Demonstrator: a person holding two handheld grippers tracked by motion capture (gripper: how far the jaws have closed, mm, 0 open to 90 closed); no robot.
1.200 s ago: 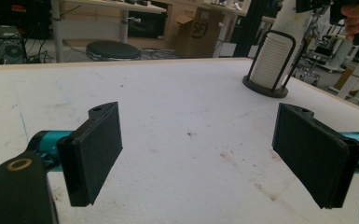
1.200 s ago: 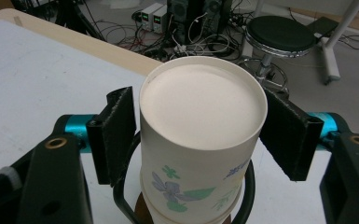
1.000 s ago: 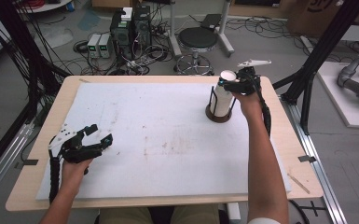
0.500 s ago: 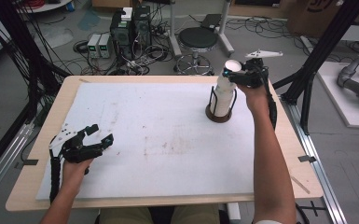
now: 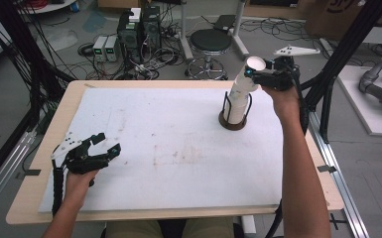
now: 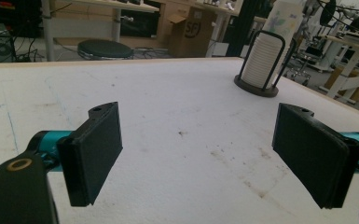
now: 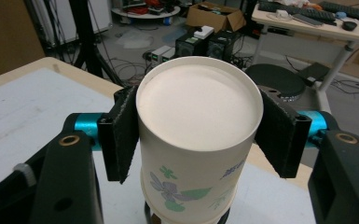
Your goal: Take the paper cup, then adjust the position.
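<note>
A white paper cup with a flower print stands upside down, its base facing up. My right gripper is shut on its upper part, one pad on each side. In the high view this cup tilts up to the right above a stack of white cups in a black wire holder at the table's far right. Its lower end is still at the stack's top. My right gripper is held high there. My left gripper rests open at the near left, with nothing between its jaws. The left gripper view shows the stack far ahead.
A white foam sheet covers the wooden table. Behind the far edge stand a black stool, boxes of electronics and cables on the floor. Black frame posts rise at the right.
My right gripper has risen and moved right with the top cup, drawing it up from the stack. The left gripper has stayed in place.
</note>
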